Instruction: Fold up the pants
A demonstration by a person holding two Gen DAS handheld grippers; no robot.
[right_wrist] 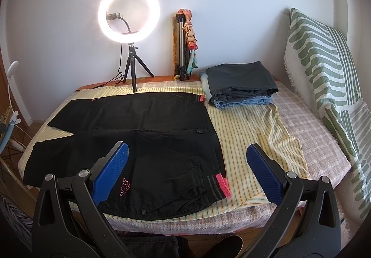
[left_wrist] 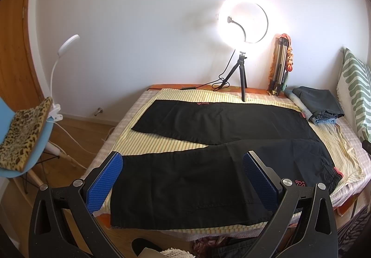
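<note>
Our left gripper (left_wrist: 183,165) and right gripper (right_wrist: 186,165) hover wide open, empty, over black pants (left_wrist: 208,179) lying crosswise, waistband (right_wrist: 218,186) rightward.

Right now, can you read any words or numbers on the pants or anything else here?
No words or numbers are readable.
Black pants: a pink stitched logo near the waist, a picture of figures, with no letters I can read.
A second small reddish mark on the far leg: too small and blurred to read.
</note>
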